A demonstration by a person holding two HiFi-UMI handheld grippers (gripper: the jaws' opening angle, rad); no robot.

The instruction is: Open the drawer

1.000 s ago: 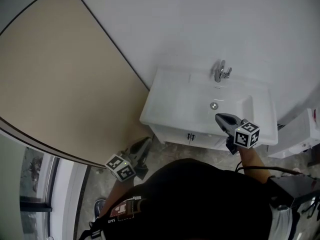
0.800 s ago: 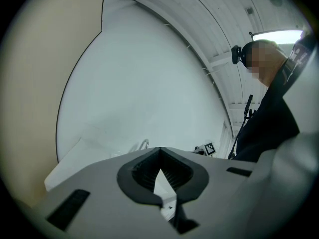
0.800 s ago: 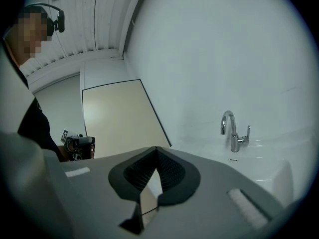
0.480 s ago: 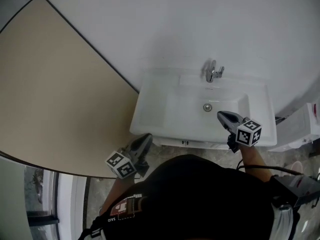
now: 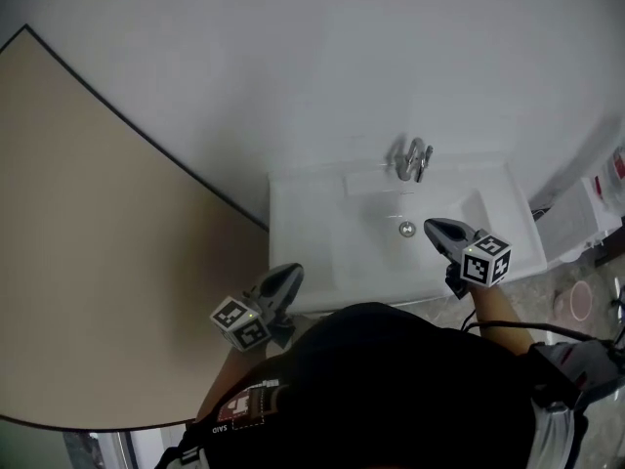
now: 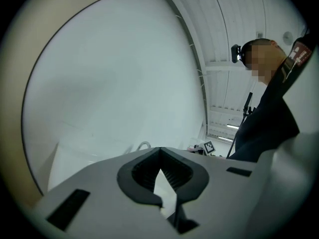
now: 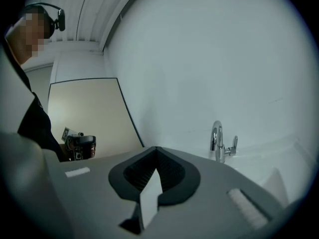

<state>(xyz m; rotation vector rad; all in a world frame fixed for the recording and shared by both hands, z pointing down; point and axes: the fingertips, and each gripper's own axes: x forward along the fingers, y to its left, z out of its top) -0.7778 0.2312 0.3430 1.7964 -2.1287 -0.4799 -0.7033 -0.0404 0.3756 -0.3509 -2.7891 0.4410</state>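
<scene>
A white washbasin [image 5: 303, 225] with a chrome tap [image 5: 412, 157] stands against the white wall. The cabinet front below it, where the drawer is, is hidden under the basin's edge and the person's dark top. My left gripper [image 5: 290, 273] is shut and empty, just off the basin's front left corner; in its own view [image 6: 159, 150] the jaws meet at the tips. My right gripper [image 5: 430, 227] is shut and empty over the basin's front right part, near the drain [image 5: 406, 229]. The right gripper view [image 7: 156, 149] shows the tap [image 7: 218, 141] ahead to the right.
A beige panel [image 5: 88, 262] fills the left side, meeting the white wall along a dark line. A white fixture [image 5: 584, 215] stands at the basin's right, with tiled floor [image 5: 576, 296] beside it. The person's body covers the bottom of the head view.
The basin has drawn nearer and the cabinet front with its small handles has slipped out of sight below its edge. The left gripper has moved up to the basin's front left corner.
</scene>
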